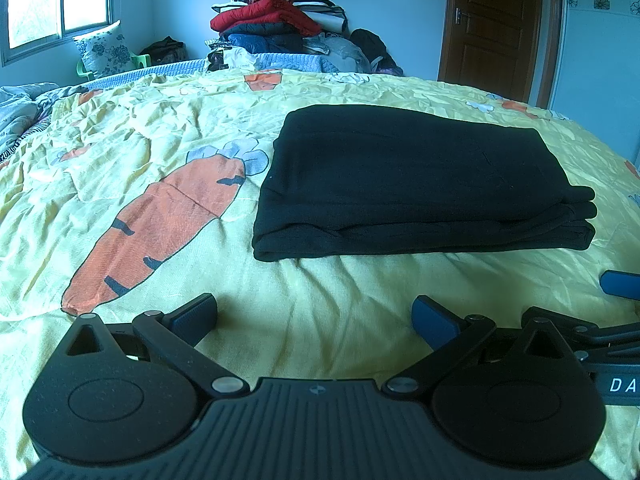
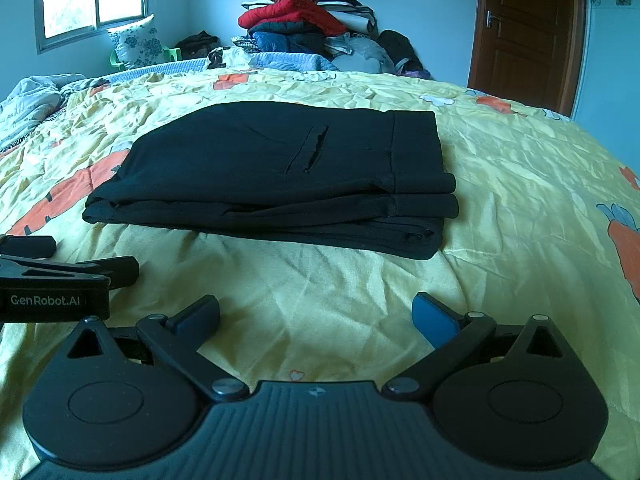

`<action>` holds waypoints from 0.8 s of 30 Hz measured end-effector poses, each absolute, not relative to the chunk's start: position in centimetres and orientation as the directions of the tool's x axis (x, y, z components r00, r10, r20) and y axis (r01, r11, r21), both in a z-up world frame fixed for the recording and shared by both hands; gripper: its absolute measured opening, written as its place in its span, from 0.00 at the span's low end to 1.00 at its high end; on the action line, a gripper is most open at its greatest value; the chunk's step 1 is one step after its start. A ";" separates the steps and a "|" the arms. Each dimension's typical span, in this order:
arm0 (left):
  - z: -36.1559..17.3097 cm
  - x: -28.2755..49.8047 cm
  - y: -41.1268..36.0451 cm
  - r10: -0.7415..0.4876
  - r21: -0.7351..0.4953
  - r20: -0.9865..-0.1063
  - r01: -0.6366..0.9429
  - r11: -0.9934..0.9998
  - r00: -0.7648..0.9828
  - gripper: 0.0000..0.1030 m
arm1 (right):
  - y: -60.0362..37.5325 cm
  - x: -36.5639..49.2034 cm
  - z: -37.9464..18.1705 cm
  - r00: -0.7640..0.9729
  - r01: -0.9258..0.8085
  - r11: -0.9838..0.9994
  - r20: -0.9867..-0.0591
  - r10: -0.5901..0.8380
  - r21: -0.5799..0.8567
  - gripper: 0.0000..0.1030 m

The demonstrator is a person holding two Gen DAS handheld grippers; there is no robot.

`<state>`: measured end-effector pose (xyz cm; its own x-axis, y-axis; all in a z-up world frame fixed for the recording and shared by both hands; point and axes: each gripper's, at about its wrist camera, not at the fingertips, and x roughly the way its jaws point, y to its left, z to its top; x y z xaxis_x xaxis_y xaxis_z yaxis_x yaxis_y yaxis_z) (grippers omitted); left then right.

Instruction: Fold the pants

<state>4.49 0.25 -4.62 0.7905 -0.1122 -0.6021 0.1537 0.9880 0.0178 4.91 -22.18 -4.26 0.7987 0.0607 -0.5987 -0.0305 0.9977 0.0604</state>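
Both grippers, left (image 1: 314, 318) and right (image 2: 316, 316), low over the bedspread (image 1: 320, 300), fingers wide apart and empty, near the folded pants (image 2: 276, 176).

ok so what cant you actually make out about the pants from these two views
- Folded pants: the far edge is foreshortened in both wrist views, and the underside lies against the bedspread.
- Layer count: dark fabric merges in the left wrist view.
- Pocket slit: its contents are too dark to see.

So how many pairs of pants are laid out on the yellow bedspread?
1: the folded black pants lie centred on the yellow carrot-print bedspread, beyond both open grippers. The clothes pile at the far wall may hide more.
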 end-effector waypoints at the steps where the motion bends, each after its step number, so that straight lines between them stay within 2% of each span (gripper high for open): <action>1: -4.6 4.5 0.3 -0.112 0.018 -0.602 0.154 0.988 0.791 1.00 | -22.2 4.9 -4.2 0.799 -0.031 0.998 -0.599 0.061 0.061 1.00; 24: -4.6 4.5 0.2 -0.112 0.018 -0.602 0.154 0.988 0.790 1.00 | -22.1 4.9 -4.3 0.799 -0.035 0.997 -0.598 0.066 0.063 1.00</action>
